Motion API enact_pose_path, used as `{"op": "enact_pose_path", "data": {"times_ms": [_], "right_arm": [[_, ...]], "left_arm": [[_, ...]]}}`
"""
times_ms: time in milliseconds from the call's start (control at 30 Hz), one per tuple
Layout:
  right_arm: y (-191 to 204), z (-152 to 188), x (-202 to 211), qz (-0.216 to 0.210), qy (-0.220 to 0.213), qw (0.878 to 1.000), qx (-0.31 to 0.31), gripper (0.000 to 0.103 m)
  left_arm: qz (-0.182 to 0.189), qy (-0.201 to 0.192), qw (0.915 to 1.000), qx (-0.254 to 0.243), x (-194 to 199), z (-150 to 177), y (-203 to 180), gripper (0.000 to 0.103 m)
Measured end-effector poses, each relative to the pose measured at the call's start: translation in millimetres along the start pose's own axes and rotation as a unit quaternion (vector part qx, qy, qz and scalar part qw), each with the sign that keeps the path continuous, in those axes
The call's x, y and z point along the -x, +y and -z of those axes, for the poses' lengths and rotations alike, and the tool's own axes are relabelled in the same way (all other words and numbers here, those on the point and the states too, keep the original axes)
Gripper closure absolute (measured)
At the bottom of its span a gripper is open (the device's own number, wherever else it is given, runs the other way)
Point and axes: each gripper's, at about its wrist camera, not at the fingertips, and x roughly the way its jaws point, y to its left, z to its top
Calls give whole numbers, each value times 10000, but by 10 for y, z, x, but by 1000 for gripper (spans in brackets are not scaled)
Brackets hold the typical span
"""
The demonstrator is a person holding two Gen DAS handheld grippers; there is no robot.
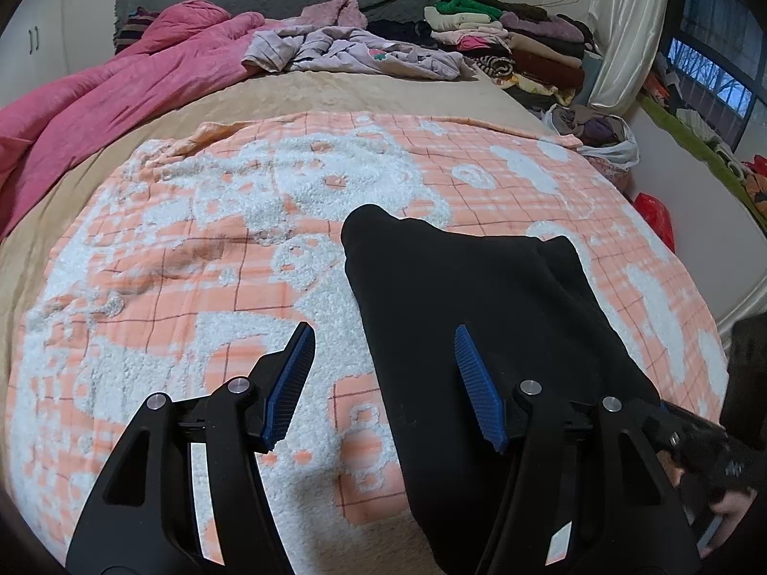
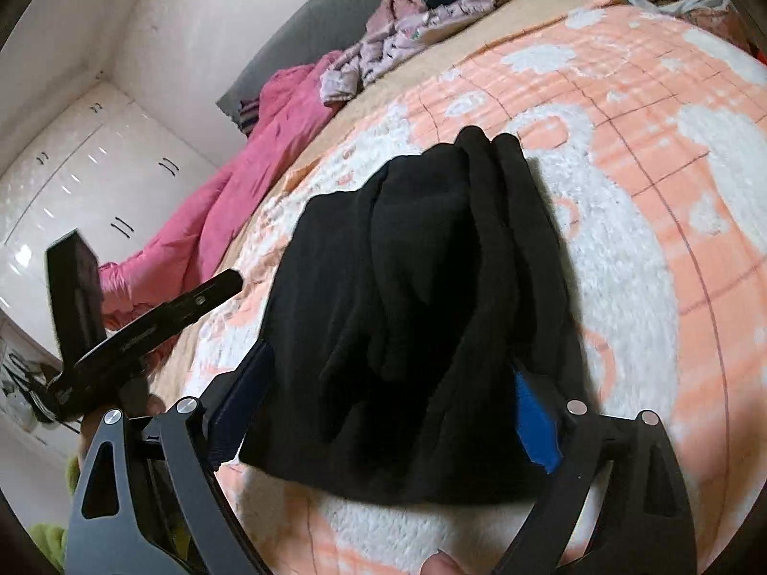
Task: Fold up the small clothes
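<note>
black garment [image 1: 479,316] lengthwise toward pillows

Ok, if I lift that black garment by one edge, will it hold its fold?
Probably not. The black garment lies in soft bunched folds, so it looks floppy and would likely drape open. The fuzzy blanket beneath may drag on it if pushed.

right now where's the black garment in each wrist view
Left wrist: black garment lower centre-right, running under the left gripper's right finger.
Right wrist: black garment centre, lying between the open fingers of the right gripper.
Shared landmark: pink quilt, at left in both.
</note>
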Motion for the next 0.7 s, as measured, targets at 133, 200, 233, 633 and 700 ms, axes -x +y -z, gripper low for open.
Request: {"op": "enact_pose_path", "data": {"times_ms": [133,200,233,633,700], "right_arm": [[-65,-107,-86,-100,129,9997,-185,13],[-65,-166,-127,-82,162,9997,-187,13],[-47,-200,-142,-61,208,9997,-136,13],[-118,-389,-341,258,378,9989,102,51],[-106,-383,-349,258,389,9988,174,65]], "left_arm": [[0,20,10000,5,-10,13,3,50],[-4,41,10000,-7,-22,21,4,50],[-12,50,10000,-10,-28,26,6,50],[380,424,9981,216,-253,103,30,46],[506,508,9970,299,-309,130,16,46]]}}
